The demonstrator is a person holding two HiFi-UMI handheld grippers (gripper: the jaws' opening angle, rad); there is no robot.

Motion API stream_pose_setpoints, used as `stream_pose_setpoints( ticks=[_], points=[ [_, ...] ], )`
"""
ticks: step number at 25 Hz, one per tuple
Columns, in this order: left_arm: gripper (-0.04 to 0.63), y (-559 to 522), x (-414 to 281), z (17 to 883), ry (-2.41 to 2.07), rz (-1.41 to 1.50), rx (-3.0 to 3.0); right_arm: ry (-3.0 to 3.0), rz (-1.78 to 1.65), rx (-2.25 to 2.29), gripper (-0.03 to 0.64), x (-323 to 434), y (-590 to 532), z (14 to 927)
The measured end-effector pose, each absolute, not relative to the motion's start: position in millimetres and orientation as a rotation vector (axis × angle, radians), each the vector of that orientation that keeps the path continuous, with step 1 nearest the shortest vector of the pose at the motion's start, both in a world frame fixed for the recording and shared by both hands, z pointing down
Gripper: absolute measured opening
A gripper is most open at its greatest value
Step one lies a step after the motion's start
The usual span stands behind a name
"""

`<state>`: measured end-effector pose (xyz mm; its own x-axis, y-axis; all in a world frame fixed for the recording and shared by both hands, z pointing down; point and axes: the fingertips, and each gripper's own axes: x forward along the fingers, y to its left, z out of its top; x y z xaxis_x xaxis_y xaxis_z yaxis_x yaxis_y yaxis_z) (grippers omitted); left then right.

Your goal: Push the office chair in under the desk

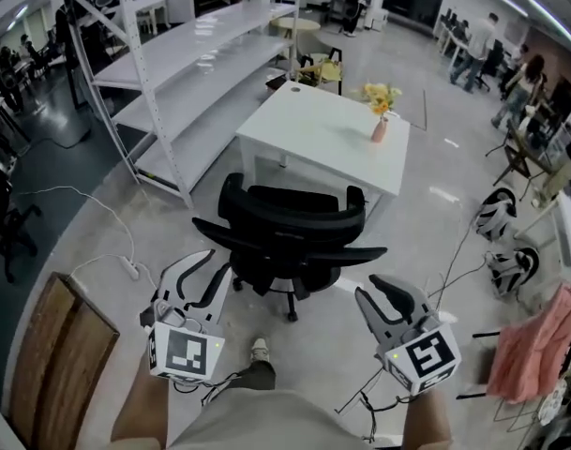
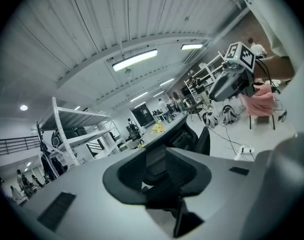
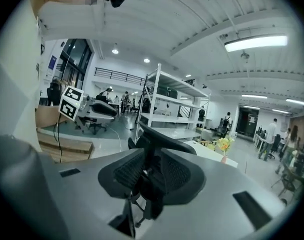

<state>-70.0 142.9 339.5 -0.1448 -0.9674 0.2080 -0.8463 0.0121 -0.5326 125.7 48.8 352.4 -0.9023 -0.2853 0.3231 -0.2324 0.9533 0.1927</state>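
A black office chair point(image 1: 290, 237) stands on the floor with its backrest toward me, just in front of the white desk point(image 1: 327, 134); its seat is out from under the desk top. A vase of yellow flowers point(image 1: 380, 111) stands on the desk. My left gripper point(image 1: 217, 262) hovers near the chair's left armrest, and my right gripper point(image 1: 371, 287) sits just short of the right armrest. Both are open with nothing between the jaws and neither touches the chair. The chair point(image 2: 164, 169) fills the gap between the jaws in the left gripper view, and likewise the chair point(image 3: 152, 174) in the right gripper view.
A white shelving rack point(image 1: 187, 64) runs along the left of the desk. A wooden board point(image 1: 60, 354) lies at lower left, with a power strip point(image 1: 128, 268) and cable on the floor. Helmets point(image 1: 496, 218) and a pink cloth point(image 1: 533, 345) are at the right. People stand far back.
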Motion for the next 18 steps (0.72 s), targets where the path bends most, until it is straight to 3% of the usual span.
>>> stream_pose_setpoints(
  ticks=[12,18],
  points=[
    [0.224,56.1,-109.8,428.9,1.630,-1.185,-2.063,-2.443,-0.252,0.221,0.205,54.5,-9.3,427.2],
    [0.235,38.1,-120.7,472.4,1.418,-1.333,-2.162,-2.309,-0.233,0.170,0.222,42.5,-29.0,468.4]
  ],
)
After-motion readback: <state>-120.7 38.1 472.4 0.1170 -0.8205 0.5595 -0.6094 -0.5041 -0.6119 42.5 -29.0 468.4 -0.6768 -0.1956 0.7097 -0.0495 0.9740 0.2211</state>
